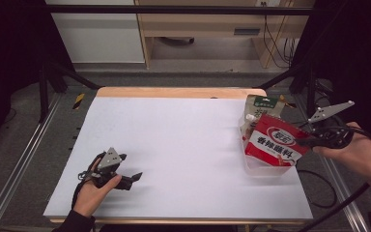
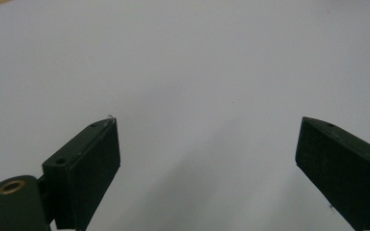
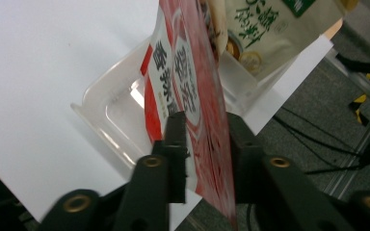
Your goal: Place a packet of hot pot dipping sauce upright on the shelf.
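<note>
While clamped in the right hand-held gripper (image 3: 204,139), red pouch (image 1: 276,143) reading "香辣蘸料" (left hand-held gripper (image 2: 207,159) wide)

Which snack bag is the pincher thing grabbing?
The red pouch. The right gripper pinches its edge above the clear tray. The pale pouch with the green label stands behind it, untouched.

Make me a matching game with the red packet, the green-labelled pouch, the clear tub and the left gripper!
Things:
1. red packet
2. green-labelled pouch
3. clear tub
4. left gripper

States:
A. open, over bare white table
B. pinched between the right gripper's jaws
C. see-through, sitting on the table's right side
D. standing at the tub's far end, behind the red one

Pairs: 1-B, 2-D, 3-C, 4-A
</note>
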The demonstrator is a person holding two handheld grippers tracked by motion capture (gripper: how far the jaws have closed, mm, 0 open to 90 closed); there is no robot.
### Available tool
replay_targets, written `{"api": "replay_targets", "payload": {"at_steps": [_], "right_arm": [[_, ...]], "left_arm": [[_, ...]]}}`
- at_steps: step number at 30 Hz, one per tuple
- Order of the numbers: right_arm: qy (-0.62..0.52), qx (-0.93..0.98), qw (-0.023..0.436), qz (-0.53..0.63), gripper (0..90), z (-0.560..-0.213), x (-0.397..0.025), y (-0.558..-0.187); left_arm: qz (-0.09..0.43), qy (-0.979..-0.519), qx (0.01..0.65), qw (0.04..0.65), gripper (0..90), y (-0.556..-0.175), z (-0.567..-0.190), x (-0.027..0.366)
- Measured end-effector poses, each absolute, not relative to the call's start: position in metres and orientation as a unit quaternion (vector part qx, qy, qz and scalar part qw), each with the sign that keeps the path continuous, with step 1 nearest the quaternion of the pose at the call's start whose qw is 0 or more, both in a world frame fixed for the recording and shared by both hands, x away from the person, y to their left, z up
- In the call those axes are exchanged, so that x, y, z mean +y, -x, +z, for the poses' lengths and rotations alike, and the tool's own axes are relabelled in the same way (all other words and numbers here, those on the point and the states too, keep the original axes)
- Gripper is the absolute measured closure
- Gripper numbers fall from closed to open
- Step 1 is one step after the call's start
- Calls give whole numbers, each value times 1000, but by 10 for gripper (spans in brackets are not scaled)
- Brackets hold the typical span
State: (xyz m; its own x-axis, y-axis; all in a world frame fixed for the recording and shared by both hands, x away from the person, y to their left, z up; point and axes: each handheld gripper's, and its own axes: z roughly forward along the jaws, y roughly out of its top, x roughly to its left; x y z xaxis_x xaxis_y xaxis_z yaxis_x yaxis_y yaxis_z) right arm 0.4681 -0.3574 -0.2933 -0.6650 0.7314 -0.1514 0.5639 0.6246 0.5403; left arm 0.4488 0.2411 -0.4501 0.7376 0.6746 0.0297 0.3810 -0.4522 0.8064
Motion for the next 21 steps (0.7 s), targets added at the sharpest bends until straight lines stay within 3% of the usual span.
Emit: {"api": "replay_targets", "payload": {"at_steps": [7, 13, 21], "right_arm": [[-363, 872, 220, 245, 405, -279, -337, -474], [-371, 860, 232, 264, 284, -268, -315, -485], [-375, 855, 232, 273, 240, -262, -288, -503]], "left_arm": [[175, -835, 315, 416, 84, -449, -450, 241], [175, -834, 316, 418, 84, -449, -450, 241], [176, -833, 316, 419, 84, -449, -449, 242]]}}
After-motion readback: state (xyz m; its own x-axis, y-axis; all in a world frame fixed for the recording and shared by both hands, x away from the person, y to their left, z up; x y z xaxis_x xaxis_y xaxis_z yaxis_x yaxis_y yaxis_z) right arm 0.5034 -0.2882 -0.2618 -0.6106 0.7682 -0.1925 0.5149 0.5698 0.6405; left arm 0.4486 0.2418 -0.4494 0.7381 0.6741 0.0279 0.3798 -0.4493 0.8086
